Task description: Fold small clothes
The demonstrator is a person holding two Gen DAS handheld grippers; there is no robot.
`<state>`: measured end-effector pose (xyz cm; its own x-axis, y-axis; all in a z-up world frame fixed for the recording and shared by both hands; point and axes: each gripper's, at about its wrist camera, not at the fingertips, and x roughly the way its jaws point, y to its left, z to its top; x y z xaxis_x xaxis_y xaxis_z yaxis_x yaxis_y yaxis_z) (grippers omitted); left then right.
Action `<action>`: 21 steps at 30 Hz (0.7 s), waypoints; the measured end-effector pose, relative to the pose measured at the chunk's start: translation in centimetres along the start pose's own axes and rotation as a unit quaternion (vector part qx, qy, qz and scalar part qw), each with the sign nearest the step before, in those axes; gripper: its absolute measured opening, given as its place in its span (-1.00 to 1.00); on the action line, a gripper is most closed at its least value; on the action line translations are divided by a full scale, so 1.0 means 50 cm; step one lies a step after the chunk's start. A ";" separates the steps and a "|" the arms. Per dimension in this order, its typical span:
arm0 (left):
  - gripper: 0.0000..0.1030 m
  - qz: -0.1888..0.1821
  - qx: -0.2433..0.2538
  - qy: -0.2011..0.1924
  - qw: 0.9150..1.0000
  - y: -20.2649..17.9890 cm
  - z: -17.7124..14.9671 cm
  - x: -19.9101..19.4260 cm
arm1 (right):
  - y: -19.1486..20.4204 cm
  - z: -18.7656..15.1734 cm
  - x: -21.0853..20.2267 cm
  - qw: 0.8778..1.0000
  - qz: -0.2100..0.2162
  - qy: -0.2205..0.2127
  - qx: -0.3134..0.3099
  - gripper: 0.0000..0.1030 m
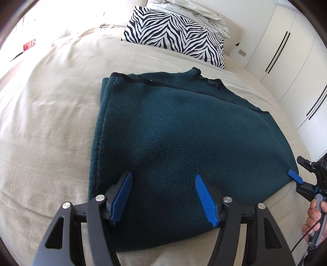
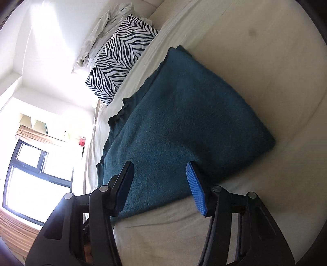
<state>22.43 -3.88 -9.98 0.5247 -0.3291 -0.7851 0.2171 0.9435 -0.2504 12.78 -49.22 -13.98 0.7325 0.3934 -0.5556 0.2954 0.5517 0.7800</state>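
My left claw (image 1: 162, 196) is spread wide, its two blue pads (image 1: 121, 198) apart and holding nothing, and it hovers over the near edge of the sweater (image 1: 173, 133). That sweater, dark teal and folded into a rough rectangle, lies flat on the beige bed (image 1: 51, 122) straight ahead of this claw, running from under the pads out to a black-trimmed far edge. Whether the pads touch the knit I cannot tell. Beyond the sweater's far edge, past a strip of bare sheet, a zebra pillow (image 1: 173, 34) leans up, with rumpled white bedding (image 1: 190, 12) behind it. To this claw's right, at the sweater's near right corner, I see my right claw (image 1: 294, 177) with one blue pad lying on that corner, and my hand (image 1: 314, 221) on its handle. From the right wrist, my right claw (image 2: 160, 189) is also released, jaws wide, rolled hard to one side so the room looks tilted. The sweater (image 2: 184, 122) sits just ahead of it and partly between its fingers, the near corner reaching in under the left finger. Farther off lies the pillow (image 2: 120, 59), and a window (image 2: 34, 176) shows at the left.
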 end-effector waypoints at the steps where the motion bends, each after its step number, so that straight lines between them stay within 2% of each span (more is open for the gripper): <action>1: 0.29 -0.001 -0.001 0.000 1.000 0.001 0.001 0.000 | -0.001 0.001 -0.012 1.000 -0.005 -0.007 -0.001 0.01; 3: 0.30 -0.007 -0.008 0.000 1.000 0.004 0.003 -0.005 | 0.000 0.001 -0.026 1.000 -0.002 -0.010 -0.003 0.04; 5: 0.30 -0.033 -0.032 -0.004 0.999 0.019 0.008 -0.027 | 0.008 -0.002 -0.034 1.000 0.008 -0.005 -0.009 0.04; 8: 0.32 -0.057 -0.070 -0.044 0.995 0.061 0.016 -0.084 | 0.045 -0.012 -0.023 0.999 0.024 0.010 -0.026 0.04; 10: 0.41 -0.063 -0.100 -0.064 0.991 0.104 0.025 -0.108 | 0.077 -0.017 -0.001 0.998 0.039 0.023 -0.036 0.04; 12: 0.41 -0.079 -0.143 -0.051 0.985 0.159 0.033 -0.099 | 0.108 -0.022 0.023 0.997 0.053 0.038 -0.047 0.04; 14: 0.39 -0.120 -0.192 -0.025 0.974 0.210 0.036 -0.074 | 0.138 -0.027 0.051 0.995 0.066 0.055 -0.056 0.04; 17: 0.26 -0.199 -0.255 0.012 0.946 0.256 0.029 -0.029 | 0.182 -0.038 0.096 0.990 0.082 0.084 -0.072 0.04; 19: 0.19 -0.226 -0.278 0.027 0.933 0.264 0.026 -0.011 | 0.207 -0.044 0.127 0.987 0.092 0.101 -0.082 0.04; 21: 0.19 -0.241 -0.289 0.042 0.926 0.260 0.030 0.002 | 0.227 -0.050 0.157 0.984 0.095 0.119 -0.088 0.04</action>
<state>26.54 8.29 -12.46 0.4112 -0.7358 -0.5380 -0.0797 0.5590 -0.8254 20.37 -38.05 -10.22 0.5944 0.6507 -0.4725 0.0410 0.5623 0.8259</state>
